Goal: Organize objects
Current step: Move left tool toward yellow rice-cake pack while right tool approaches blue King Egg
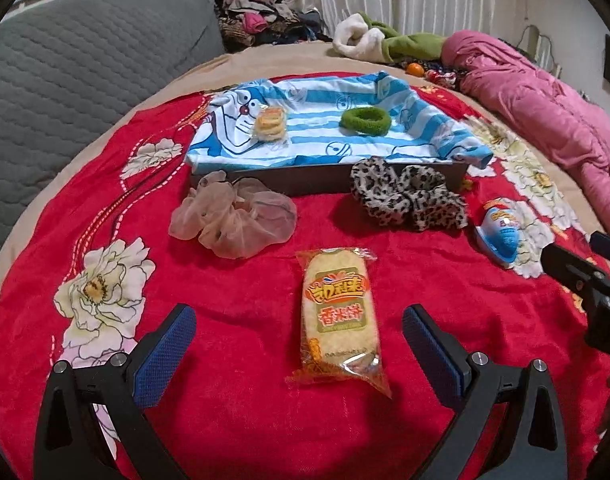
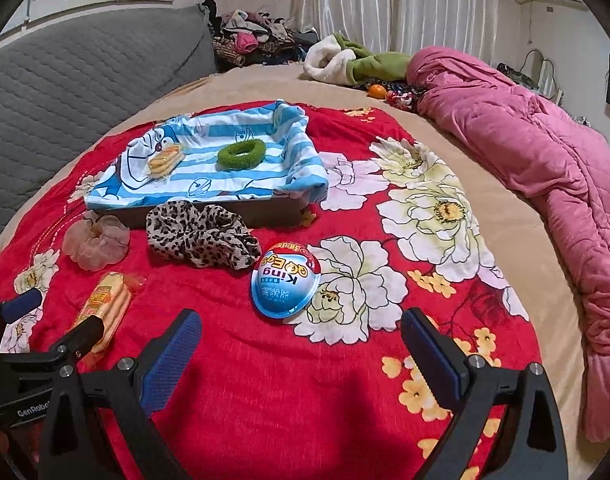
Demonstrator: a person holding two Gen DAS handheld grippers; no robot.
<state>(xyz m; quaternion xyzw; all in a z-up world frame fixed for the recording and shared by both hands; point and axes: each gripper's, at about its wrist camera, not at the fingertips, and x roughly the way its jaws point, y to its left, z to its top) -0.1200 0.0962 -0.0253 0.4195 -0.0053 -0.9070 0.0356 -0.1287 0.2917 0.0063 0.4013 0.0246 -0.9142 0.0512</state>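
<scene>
Both grippers are held wide open and empty. Between the fingers of the left gripper, a wrapped rice cracker packet is framed, lying lengthwise on the red floral blanket and not yet touched by either pad. Ahead of the right gripper, a blue and red toy egg is found, just beyond the fingertips and apart from them.

Further out, a sheer pink scrunchie and a leopard-print scrunchie are laid just in front of the tray; the leopard one appears to touch its near wall. The tray is lined with a blue striped cartoon cloth, and two items are already placed inside: a small wrapped snack and a green hair tie.

The task is judged to be about one third complete, with four items left outside the tray.

Open blanket is available around the packet and the egg, so clear approach room is afforded on all sides. The tray's near wall is low, but the overhanging cloth at its right corner may be snagged. A pink quilt bounds the right side, well apart from the working area.
</scene>
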